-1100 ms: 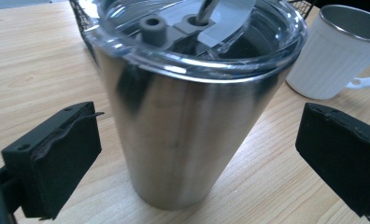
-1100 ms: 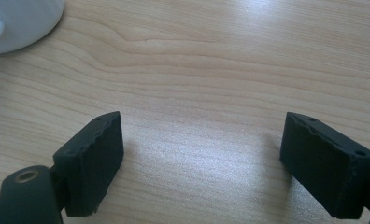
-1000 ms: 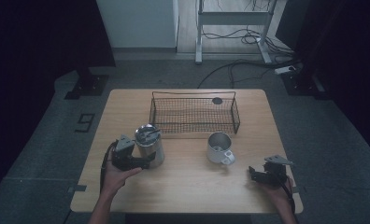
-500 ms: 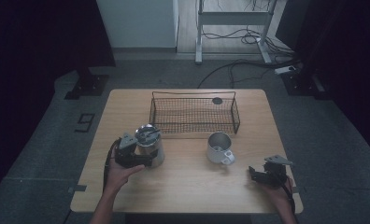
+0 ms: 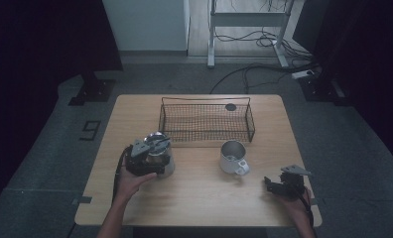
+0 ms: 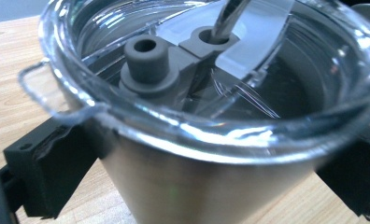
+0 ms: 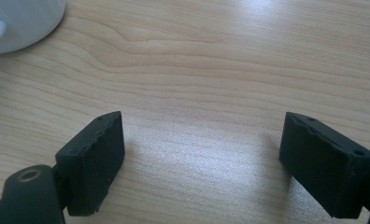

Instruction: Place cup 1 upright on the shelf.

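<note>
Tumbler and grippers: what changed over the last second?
Little. The left gripper sits at the lidded tumbler, jaws on both sides of it, as before. The right gripper, jaws apart over bare table, the mug and the basket kept their places.

From the high view I get a dim picture: the tabletop (image 5: 194, 198) is lit softly from above while the floor around it sinks into near black. It is grainy and low in contrast. My left gripper view is bright, with hard white glare along the clear lid (image 6: 211, 126) and the near steel wall soft with blur. My right gripper view shows a pale sheen on the wood and faint shadows.
</note>
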{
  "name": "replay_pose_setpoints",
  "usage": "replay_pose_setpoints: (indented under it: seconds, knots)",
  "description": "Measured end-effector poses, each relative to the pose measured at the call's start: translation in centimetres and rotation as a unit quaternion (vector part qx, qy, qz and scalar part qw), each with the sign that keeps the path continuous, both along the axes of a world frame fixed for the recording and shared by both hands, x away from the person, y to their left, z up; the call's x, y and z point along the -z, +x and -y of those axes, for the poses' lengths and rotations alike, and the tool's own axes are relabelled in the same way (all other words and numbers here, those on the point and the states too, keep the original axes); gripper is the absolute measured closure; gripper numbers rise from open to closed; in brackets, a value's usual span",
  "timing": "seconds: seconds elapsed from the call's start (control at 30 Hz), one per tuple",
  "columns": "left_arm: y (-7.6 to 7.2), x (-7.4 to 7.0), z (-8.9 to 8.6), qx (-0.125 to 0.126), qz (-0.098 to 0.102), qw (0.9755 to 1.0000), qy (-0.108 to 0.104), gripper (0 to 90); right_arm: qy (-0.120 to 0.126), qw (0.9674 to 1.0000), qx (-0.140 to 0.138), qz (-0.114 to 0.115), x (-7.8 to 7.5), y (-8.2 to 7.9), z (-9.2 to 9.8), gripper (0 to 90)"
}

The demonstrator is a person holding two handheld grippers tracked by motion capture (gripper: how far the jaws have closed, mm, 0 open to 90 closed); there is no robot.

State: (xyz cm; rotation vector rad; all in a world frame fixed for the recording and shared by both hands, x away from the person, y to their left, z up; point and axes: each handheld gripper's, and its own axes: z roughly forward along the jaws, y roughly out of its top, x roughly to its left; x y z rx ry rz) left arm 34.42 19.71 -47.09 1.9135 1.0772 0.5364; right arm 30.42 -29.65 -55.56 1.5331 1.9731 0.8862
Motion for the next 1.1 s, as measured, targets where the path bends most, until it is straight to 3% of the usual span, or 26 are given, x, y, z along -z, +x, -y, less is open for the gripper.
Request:
replay_pose_setpoints:
  seconds: [0.43,0.87,0.97,1.1]
  knots:
    - [1.1,0.8,0.9,-0.009,0.012,0.9999,-0.004,2.2,0.001,1.0000,-0.001,0.001,0.0,0.0,0.0,14.9]
    - [1.0,0.7,0.8,0.002,0.016,0.9998,0.006,4.1,0.001,1.0000,-0.001,0.001,0.0,0.0,0.0,15.0]
    - [0.5,0.4,1.0,0.002,0.026,0.9995,0.015,4.1,0.001,1.0000,-0.001,0.001,0.0,0.0,0.0,15.0]
    - [0.0,-0.3,0.6,0.008,0.031,0.9995,0.000,4.2,0.001,1.0000,-0.001,0.001,0.0,0.0,0.0,15.1]
